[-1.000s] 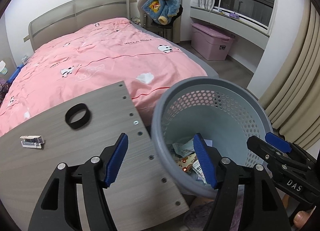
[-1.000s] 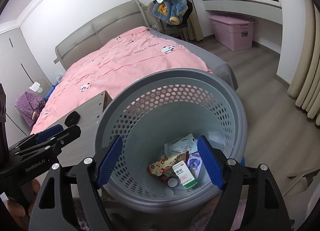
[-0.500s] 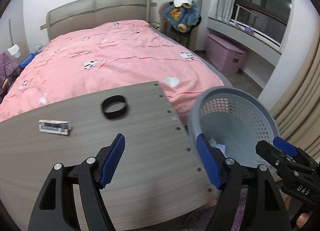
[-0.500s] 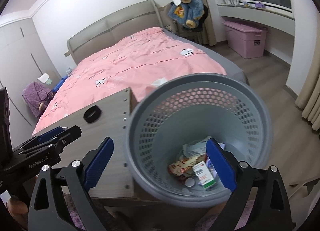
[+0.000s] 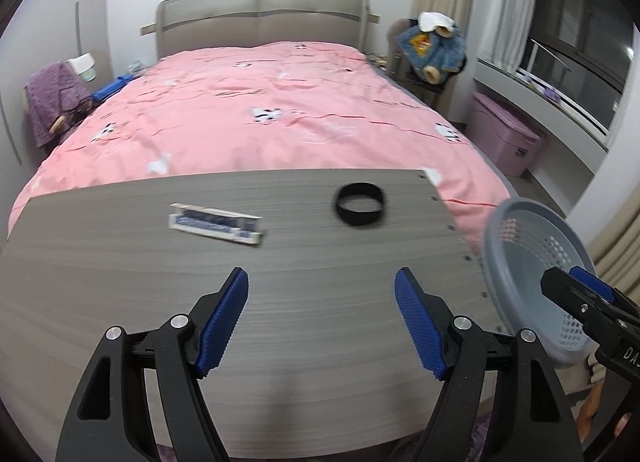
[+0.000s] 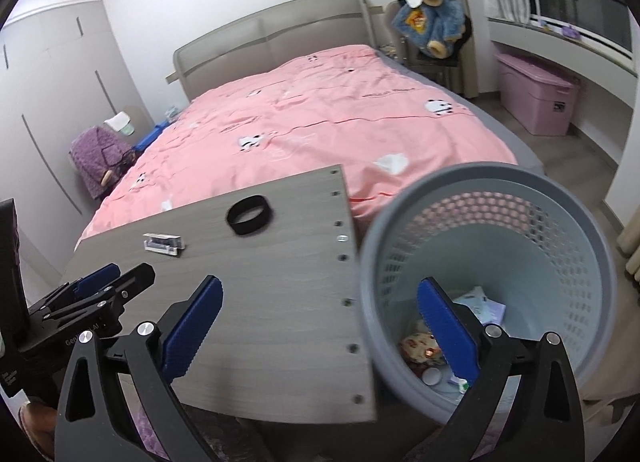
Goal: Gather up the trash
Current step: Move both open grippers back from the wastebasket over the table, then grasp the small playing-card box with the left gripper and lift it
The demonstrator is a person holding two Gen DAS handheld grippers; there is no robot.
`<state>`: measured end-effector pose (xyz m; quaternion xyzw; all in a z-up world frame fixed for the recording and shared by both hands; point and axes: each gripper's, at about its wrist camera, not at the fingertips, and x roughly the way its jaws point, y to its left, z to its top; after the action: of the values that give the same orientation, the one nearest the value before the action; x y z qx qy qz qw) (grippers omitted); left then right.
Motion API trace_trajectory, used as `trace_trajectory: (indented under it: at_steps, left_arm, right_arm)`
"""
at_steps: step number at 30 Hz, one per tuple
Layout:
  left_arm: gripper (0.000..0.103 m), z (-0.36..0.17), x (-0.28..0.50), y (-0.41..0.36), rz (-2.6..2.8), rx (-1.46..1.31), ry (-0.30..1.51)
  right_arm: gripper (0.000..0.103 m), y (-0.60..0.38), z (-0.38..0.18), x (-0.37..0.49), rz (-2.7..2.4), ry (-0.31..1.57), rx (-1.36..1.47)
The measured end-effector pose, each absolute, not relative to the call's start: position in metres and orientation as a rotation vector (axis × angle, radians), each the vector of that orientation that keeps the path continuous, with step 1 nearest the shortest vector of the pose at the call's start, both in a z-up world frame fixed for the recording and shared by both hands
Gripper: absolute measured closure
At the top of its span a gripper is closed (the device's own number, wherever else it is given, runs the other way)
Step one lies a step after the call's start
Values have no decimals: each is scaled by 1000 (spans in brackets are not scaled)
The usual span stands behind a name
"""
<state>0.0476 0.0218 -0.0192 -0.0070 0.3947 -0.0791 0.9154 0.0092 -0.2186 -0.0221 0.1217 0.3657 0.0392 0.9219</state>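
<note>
A small white-and-blue box [image 5: 215, 223] lies on the grey wooden table [image 5: 120, 302], with a black ring [image 5: 360, 205] to its right. Both also show in the right wrist view, the box [image 6: 164, 242] and the ring [image 6: 250, 215]. A grey perforated trash basket [image 6: 560, 221] stands off the table's right edge and holds several wrappers and boxes [image 6: 424, 346]. My left gripper [image 5: 322, 318] is open and empty above the table, nearer me than the box. My right gripper [image 6: 318, 326] is open and empty, straddling the table edge and the basket rim.
A bed with a pink duvet [image 5: 260, 117] lies behind the table. A chair with a blue jacket [image 5: 434, 49] and a pink storage bin [image 5: 504, 137] stand at the right. A purple garment [image 5: 52, 97] hangs at the left. Curtains hang on the far right.
Both grippers have swung left, from over the basket toward the table. The box and the ring now sit more central in the left view. Both stay open.
</note>
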Motion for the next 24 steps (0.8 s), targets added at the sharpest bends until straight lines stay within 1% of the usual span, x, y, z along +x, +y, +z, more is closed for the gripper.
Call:
trace_trajectory:
  at_steps: [12,24]
  left_arm:
    - [30,-24,62,85,-41,-71,830]
    - [30,-45,105,114,12,-112,899]
  right_arm:
    - [7,-170,-23,41,157,770,194]
    - [7,-155,-35,76,191,815,192]
